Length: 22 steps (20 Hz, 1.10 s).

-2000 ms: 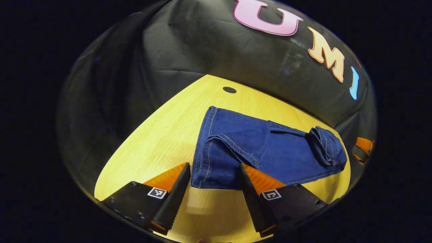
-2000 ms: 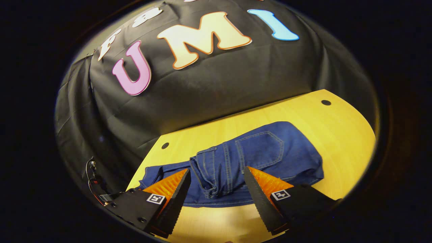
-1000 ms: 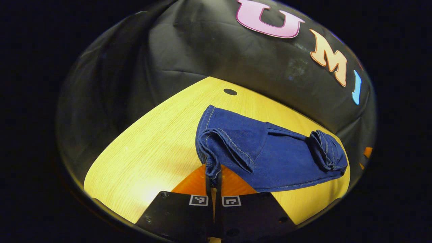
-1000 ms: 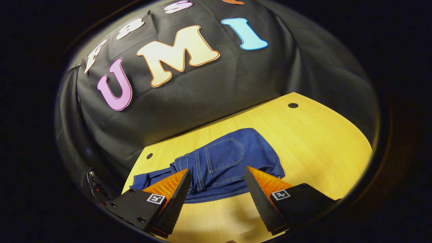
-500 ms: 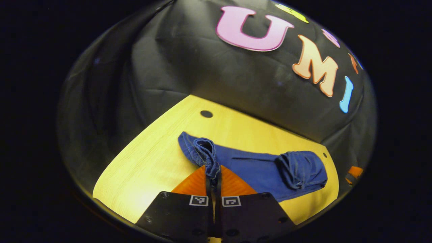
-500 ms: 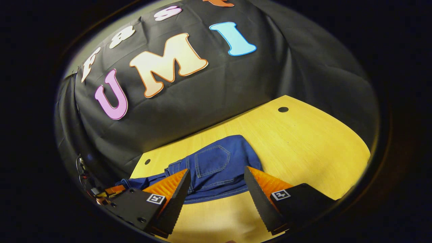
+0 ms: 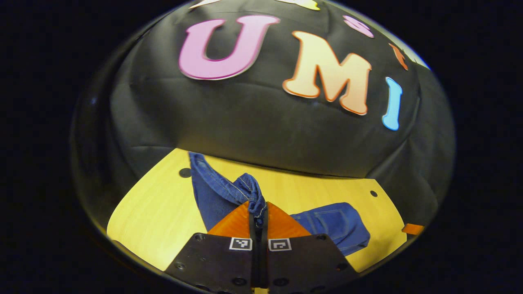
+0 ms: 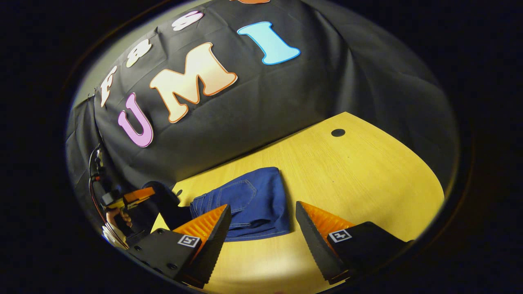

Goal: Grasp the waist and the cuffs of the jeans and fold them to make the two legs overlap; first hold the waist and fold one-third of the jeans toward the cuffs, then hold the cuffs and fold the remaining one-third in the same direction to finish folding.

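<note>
Yellow worktop (image 8: 367, 171) carries the jeans (image 8: 245, 204). Left claw (image 7: 258, 216) pinches the lifted cuffs (image 7: 255, 200); right claw (image 8: 261, 237) hangs spread. Step 2's cuff fold seems underway: next, carry cuffs over the waist.

Worktop (image 8: 367, 171) before my jaws: pale yellow wood grain with round dark holes (image 8: 338, 132) near its corners. Blue jeans (image 8: 253, 200) lie on it, back pocket up, one end raised.
</note>
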Available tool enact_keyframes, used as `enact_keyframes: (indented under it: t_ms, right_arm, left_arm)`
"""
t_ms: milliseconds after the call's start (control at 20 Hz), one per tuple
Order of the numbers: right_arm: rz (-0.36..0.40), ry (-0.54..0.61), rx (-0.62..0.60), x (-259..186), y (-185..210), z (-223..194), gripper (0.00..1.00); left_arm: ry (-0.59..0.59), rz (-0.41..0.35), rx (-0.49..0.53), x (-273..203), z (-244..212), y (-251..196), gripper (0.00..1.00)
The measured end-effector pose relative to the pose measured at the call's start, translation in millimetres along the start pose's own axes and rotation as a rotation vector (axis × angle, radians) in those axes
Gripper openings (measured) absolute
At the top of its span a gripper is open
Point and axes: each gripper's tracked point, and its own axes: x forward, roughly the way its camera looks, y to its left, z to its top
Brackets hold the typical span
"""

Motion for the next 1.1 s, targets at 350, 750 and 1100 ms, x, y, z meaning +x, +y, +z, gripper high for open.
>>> enact_keyframes:
  t_ms: [350,750,1100]
  right_arm:
    - [0.034,0.047,-0.015,4,-37,1,0.98]
    - [0.036,0.06,-0.036,-1,-62,4,0.98]
    - [0.033,0.074,-0.081,-8,-71,0,0.98]
  left_arm:
    - [-0.012,-0.107,0.156,27,15,-139,0.0]
    - [0.129,-0.231,0.383,24,-104,-231,0.0]
    - [0.237,-0.204,0.636,16,-203,-215,0.06]
